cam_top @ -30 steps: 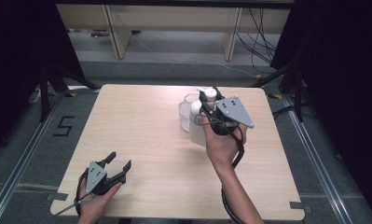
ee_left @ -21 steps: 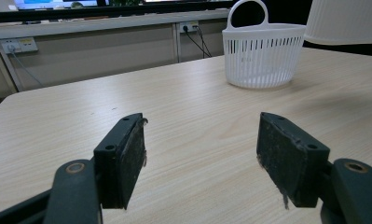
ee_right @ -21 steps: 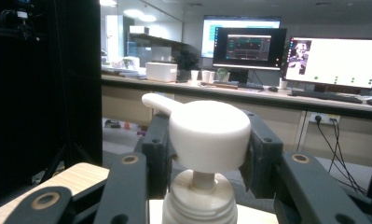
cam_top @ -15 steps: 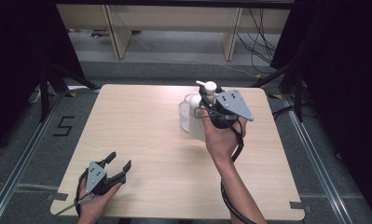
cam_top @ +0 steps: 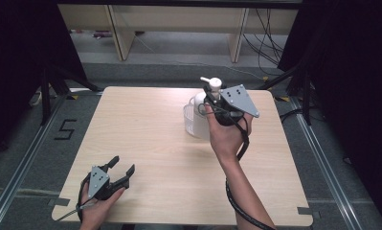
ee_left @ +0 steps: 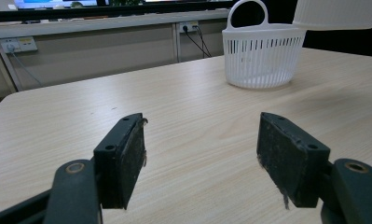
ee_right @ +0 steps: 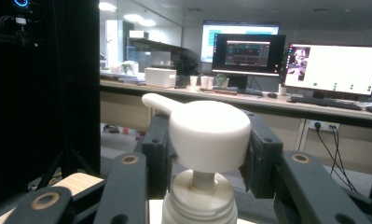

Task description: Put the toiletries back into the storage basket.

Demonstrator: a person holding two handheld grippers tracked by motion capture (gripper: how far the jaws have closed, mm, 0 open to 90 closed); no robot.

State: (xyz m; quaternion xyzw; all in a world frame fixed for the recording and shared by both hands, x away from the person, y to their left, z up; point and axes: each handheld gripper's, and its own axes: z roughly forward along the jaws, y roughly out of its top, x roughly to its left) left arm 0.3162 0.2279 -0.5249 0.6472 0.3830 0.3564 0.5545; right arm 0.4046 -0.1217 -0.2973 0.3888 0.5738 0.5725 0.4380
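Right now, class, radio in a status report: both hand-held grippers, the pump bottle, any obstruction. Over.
Right hand-held gripper shut on pump bottle, gripping its head. Bottle above white basket. Left hand-held gripper open, empty, low over table. Nothing in the way.

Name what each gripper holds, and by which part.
The right gripper clamps a white pump bottle by its pump head, lifted beside the basket. The left gripper holds nothing.

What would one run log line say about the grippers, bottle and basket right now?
right gripper: shut on pump bottle head, lifted | white basket: on table | left gripper: open, empty
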